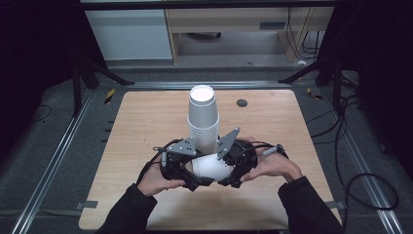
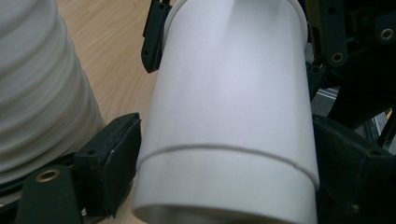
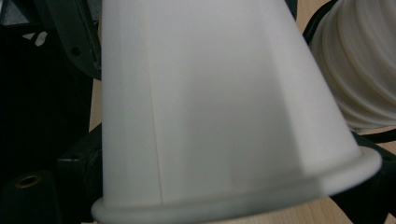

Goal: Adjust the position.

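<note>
**Currently: one white paper cup held sideways between both tongs, beside the stack**

Item 1. A single white paper cup [image 1: 210, 167], tapered, lying on its side just above the pale wooden bench [image 1: 146, 126]. It sits between my two hands, right in front of the foot of the stack.

Item 2. A tall stack of white paper cups [image 1: 203, 117], nested mouth down, standing upright near the bench's middle. It is just beyond the single cup.

Item 3. My left tongs [image 1: 195, 183], black. In the left gripper view the base end of the cup lies between the jaws; one pad [image 2: 122, 154] stands close against the cup wall. I cannot tell whether it presses.

Item 4. My right tongs [image 1: 225, 180], black. In the right gripper view the rolled rim end of the cup sits between the jaws and they appear clenched on it, part closed, carrying the cup.

Step in hand, as I judge it: the cup is off the stack and passing between hands, or being turned.

Next move calls for: one firm grip before the other lets go, and light pressure, since the thin wall will dent.

Edges and room: the stack is the near hazard; a nudge from either tongs could tip it. Open bench lies left and right of my hands, and the near edge is close under my sleeves.
</note>
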`<state>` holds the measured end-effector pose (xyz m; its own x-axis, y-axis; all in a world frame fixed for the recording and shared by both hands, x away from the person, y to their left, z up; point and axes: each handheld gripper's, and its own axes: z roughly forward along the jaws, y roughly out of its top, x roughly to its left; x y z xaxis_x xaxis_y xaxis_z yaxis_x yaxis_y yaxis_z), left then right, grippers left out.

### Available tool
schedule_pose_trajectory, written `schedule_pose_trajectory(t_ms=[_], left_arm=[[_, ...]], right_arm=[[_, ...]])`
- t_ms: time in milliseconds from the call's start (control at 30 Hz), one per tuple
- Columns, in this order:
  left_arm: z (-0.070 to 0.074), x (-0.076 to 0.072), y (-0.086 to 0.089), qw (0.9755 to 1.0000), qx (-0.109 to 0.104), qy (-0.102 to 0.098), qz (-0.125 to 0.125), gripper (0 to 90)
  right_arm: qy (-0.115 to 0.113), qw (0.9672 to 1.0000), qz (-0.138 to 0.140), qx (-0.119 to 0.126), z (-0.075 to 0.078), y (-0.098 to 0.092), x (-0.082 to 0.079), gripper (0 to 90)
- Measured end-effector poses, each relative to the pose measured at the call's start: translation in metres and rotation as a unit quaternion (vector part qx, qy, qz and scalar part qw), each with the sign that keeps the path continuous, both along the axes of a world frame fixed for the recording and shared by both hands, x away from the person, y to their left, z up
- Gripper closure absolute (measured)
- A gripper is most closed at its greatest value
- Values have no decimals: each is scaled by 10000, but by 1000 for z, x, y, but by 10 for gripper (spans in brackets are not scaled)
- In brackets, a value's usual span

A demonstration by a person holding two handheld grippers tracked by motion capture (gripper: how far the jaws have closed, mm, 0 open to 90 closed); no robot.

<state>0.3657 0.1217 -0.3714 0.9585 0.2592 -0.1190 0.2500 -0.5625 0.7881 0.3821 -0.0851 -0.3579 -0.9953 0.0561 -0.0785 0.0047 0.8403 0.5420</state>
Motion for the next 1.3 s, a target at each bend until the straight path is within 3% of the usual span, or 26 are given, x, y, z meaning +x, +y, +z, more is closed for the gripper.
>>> schedule_pose_trajectory(t_ms=[567, 1067, 1300], left_arm=[[-1, 0, 1, 9999, 45, 112, -58, 198], [-1, -1, 8, 9998, -129, 157, -29, 205], [-2, -2, 16, 9996, -215, 190, 37, 204]], right_arm=[[26, 10000, 46, -60, -2, 3, 0, 94], [69, 9999, 69, 73, 0, 1, -1, 37], [109, 9988, -138, 446, 11, -11, 0, 27]])
